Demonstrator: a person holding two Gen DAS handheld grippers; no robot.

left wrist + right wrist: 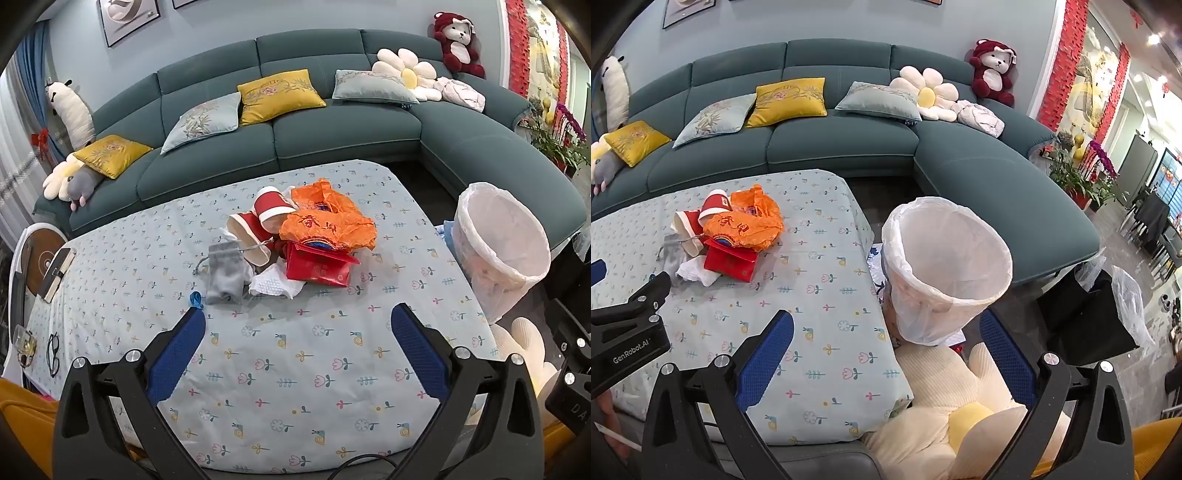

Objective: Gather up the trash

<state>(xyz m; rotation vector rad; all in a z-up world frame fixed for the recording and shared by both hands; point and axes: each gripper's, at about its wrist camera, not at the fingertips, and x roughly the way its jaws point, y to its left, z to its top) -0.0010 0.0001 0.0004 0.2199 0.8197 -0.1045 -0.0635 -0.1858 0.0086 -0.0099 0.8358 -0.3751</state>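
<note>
Trash pile [291, 243] ahead of left gripper [298, 325], nearer than right gripper [886, 328]; both gape wide, empty; bin [945, 266] probably empty.

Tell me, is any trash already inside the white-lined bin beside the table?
No. In the right wrist view the white-lined bin shows only its bare liner, while the trash pile lies on the table.

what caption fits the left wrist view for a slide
Open left gripper hovers over the floral tablecloth, facing a trash pile, lined bin at right.
</note>
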